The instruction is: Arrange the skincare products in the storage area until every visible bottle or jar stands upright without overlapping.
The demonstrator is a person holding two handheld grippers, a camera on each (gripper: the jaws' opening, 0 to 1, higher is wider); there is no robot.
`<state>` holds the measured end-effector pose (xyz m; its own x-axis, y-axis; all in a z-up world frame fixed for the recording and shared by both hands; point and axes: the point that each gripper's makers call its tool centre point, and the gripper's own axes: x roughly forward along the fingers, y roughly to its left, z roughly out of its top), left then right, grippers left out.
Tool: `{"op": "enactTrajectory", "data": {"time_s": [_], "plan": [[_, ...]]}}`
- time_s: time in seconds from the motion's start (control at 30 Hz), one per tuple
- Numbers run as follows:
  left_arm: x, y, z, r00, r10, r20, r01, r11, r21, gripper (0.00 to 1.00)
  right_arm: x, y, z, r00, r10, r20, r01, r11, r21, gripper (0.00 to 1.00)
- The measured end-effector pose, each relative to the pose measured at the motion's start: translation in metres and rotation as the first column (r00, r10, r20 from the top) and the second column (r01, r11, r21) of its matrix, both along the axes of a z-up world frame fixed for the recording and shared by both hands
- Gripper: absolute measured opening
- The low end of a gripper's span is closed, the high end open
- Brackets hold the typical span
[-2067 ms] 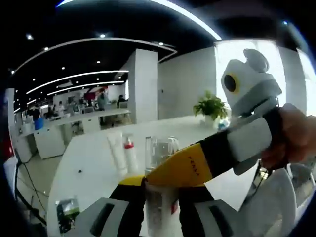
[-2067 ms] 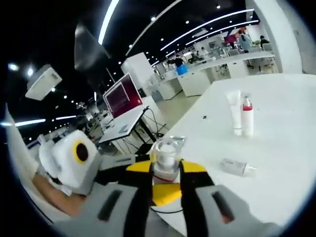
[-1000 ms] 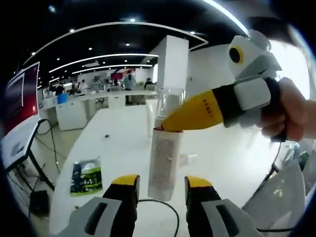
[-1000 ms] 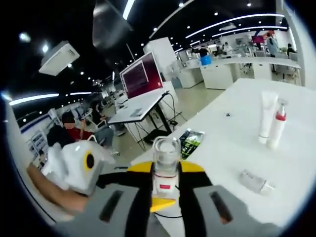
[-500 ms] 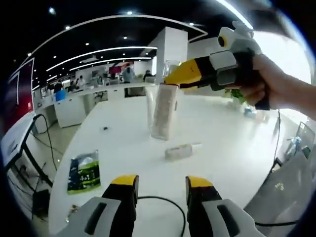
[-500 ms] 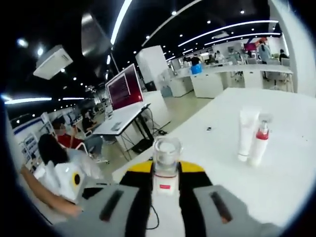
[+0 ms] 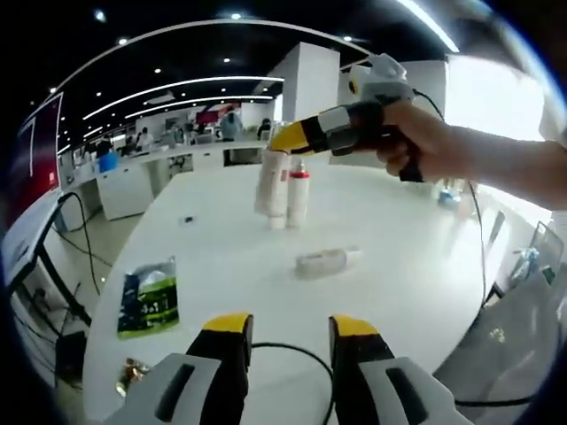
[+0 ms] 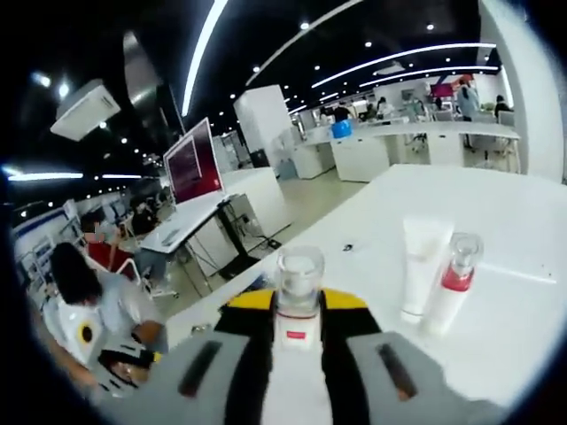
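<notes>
My left gripper [image 7: 290,329] is open near the table's front edge, with nothing between its yellow-tipped jaws. A hand holds my right gripper [image 7: 290,139] further out over the white table [image 7: 416,266]. It is shut on a frosted bottle [image 7: 267,181] with a clear cap [image 8: 299,270] and a red label. That bottle hangs roughly upright close to a standing white tube [image 8: 422,266] and a pump bottle [image 8: 450,283] with a red collar [image 7: 299,174]. A small clear bottle [image 7: 326,261] lies on its side mid-table.
A green packet [image 7: 148,305] lies flat at the left of the table and a small wrapper [image 7: 131,376] sits near the front left corner. A black cable [image 7: 297,350] loops by the front edge. Desks, a red screen [image 8: 189,164] and seated people are beyond.
The left gripper let go of the frosted bottle and stays open. The right gripper has carried the bottle away across the table to beside the tube and pump bottle.
</notes>
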<state>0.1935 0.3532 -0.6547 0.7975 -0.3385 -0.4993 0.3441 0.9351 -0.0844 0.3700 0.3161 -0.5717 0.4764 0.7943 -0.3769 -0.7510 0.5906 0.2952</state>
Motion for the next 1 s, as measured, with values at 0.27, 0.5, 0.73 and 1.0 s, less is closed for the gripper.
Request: {"op": "enactTrajectory", "data": {"time_s": [0.27, 0.5, 0.73, 1.0], "plan": [[0.0, 0.0, -0.003, 1.0, 0.004, -0.02, -0.004, 1.0, -0.014, 0.35, 0.027, -0.007, -0.009, 0.999, -0.035, 0.014, 0.035, 0.999, -0.034, 0.19], [0.0, 0.003, -0.006, 0.999, 0.017, -0.031, -0.017, 1.0, -0.022, 0.34, 0.043, -0.012, -0.025, 0.997, -0.076, -0.015, 0.075, 0.996, -0.048, 0.19], [-0.001, 0.004, -0.008, 0.999, 0.018, -0.039, -0.018, 1.0, -0.018, 0.33, 0.052, -0.016, -0.034, 0.995, -0.097, -0.025, 0.095, 0.993, -0.073, 0.19], [-0.002, 0.004, -0.011, 0.999, 0.014, -0.047, -0.015, 1.0, -0.015, 0.32, 0.061, -0.025, -0.052, 0.991, -0.127, -0.042, 0.122, 0.987, -0.107, 0.19]]}}
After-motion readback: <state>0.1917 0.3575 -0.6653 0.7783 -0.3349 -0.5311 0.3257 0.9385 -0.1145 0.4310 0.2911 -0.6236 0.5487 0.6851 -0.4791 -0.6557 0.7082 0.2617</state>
